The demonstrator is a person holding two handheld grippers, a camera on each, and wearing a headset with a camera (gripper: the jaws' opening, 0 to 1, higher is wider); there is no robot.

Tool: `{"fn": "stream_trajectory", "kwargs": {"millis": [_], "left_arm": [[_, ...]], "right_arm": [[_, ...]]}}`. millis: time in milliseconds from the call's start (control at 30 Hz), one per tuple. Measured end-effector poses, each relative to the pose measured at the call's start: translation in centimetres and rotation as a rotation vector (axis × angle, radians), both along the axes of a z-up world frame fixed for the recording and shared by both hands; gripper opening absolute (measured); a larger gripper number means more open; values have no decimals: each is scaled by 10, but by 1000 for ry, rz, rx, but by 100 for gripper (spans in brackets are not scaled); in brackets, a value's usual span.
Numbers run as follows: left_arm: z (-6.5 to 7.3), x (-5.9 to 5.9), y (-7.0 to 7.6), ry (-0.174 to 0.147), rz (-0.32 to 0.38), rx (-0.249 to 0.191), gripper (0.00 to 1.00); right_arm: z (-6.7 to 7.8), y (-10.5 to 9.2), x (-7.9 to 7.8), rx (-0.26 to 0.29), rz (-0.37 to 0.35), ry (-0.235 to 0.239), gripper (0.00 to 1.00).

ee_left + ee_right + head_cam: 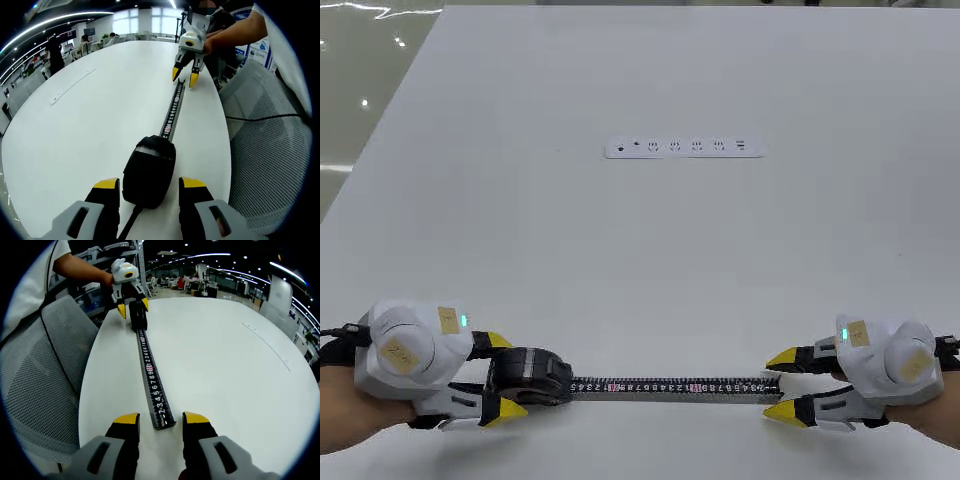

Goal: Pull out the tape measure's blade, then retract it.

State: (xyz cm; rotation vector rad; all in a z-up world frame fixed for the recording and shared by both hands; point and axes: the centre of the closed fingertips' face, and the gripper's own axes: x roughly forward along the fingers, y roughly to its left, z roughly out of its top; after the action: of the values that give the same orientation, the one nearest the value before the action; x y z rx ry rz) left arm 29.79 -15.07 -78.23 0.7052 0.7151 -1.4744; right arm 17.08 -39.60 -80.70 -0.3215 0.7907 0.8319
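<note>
A black tape measure case (530, 375) lies near the table's front edge. My left gripper (505, 375) is shut on it, one yellow-tipped finger on each side of the case (149, 170). The blade (675, 386) is pulled out and lies flat on the table, running right to my right gripper (780, 384). That gripper (160, 418) is open. The blade's end hook (164, 422) rests between its fingertips, clear of both. In the left gripper view the blade (172, 112) stretches away to the right gripper (184, 76).
A white power strip (683, 148) lies flat at the middle of the white table (640, 250). A grey mesh chair (265, 150) stands close against the table's near edge. People and desks are far off in the room.
</note>
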Motion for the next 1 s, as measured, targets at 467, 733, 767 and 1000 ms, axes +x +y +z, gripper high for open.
{"fn": "stream_trajectory", "kwargs": {"millis": [467, 733, 767, 1000], "left_arm": [[19, -1, 3, 49, 155, -64, 59], [30, -4, 7, 71, 230, -104, 64], [31, -4, 7, 73, 234, -107, 64], [37, -7, 10, 86, 291, -144, 69]], "right_arm": [[14, 2, -5, 23, -56, -8, 46], [24, 5, -8, 22, -82, -13, 51], [25, 6, -9, 26, -87, -14, 52], [32, 7, -12, 47, -135, -22, 57]]}}
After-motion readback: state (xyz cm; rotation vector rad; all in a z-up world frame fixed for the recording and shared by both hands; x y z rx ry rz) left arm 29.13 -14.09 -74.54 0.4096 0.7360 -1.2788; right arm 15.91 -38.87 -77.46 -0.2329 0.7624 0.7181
